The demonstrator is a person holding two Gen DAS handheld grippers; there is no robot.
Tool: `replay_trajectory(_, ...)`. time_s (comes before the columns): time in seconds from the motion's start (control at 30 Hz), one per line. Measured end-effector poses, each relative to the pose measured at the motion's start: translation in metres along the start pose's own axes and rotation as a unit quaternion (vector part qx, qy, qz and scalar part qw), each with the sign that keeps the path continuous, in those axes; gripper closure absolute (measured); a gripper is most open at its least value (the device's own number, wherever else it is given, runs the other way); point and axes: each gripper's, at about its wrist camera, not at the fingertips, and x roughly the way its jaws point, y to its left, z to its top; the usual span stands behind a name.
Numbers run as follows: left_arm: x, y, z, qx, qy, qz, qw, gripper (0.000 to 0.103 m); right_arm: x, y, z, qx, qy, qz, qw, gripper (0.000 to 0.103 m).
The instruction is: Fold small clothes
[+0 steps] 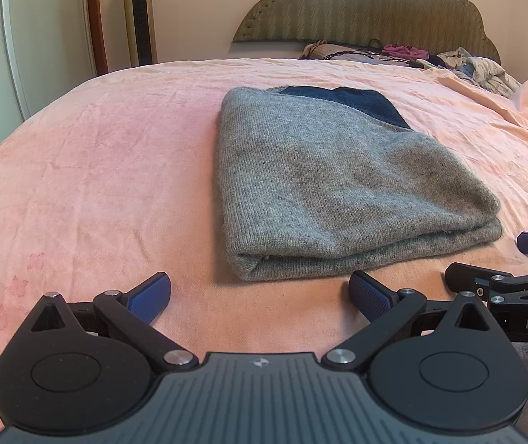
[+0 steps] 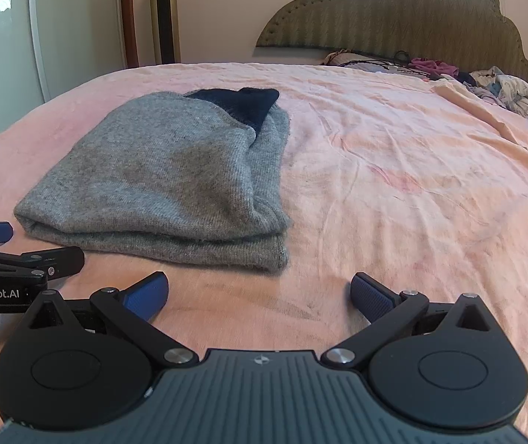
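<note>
A grey knitted garment (image 1: 330,181) lies folded in a thick rectangle on the pink bedspread (image 1: 97,170), with a dark blue part (image 1: 367,101) showing at its far end. It also shows in the right wrist view (image 2: 167,181). My left gripper (image 1: 260,296) is open and empty, just short of the garment's near fold. My right gripper (image 2: 260,296) is open and empty, near the garment's near right corner. Each gripper shows at the edge of the other's view: the right one in the left wrist view (image 1: 504,262), the left one in the right wrist view (image 2: 19,248).
A pile of loose clothes (image 1: 482,68) and a cable lie at the head of the bed by the padded headboard (image 1: 367,3). A tower fan (image 1: 140,14) and a wardrobe door stand at the far left. The bedspread (image 2: 412,185) stretches to the right of the garment.
</note>
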Motion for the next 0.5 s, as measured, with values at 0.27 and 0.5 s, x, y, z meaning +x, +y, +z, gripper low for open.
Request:
replay_trajectory(0.27,-0.0045,-0.0011,-0.0015,-0.018,0.001,-0.001,0.9998,0.0,0.0031,0.0034,0.0044,0.031,0.002,-0.019,0.999,0.0)
replay_trajectory(0.5,-0.0061,0.0029,-0.0017,-0.046,-0.007,-0.001,0.9989,0.0,0.0059,0.0078,0.0043,0.025,0.004,-0.032,0.999,0.0)
